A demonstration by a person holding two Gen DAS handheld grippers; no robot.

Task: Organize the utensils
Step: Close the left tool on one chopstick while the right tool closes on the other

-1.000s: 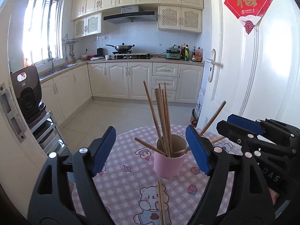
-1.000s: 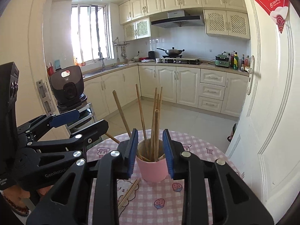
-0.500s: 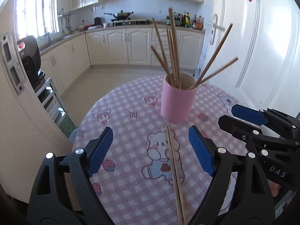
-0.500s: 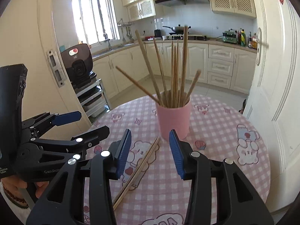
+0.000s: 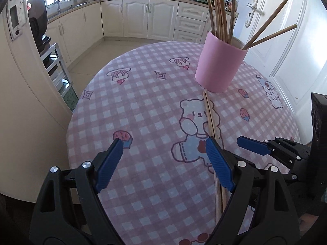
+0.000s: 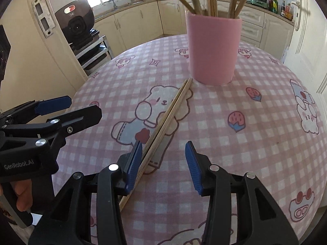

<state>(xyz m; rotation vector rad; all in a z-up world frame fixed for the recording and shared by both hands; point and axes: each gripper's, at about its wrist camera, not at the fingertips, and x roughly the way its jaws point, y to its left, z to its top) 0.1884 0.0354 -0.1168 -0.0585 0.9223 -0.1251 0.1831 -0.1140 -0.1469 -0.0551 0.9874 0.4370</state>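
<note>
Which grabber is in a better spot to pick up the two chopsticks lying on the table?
Probably the right gripper. The loose chopsticks run in between its open jaws, close beside its left pad. The left gripper is open too, but the pair passes just outside its right pad, so it would need to shift sideways.

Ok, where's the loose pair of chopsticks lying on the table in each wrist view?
Left wrist: loose chopsticks lie right of centre, running from the pink cup down toward the bottom edge.
Right wrist: the pair runs diagonally through the centre, from the cup toward lower left.
Shared landmark: the bear print under them.
</note>
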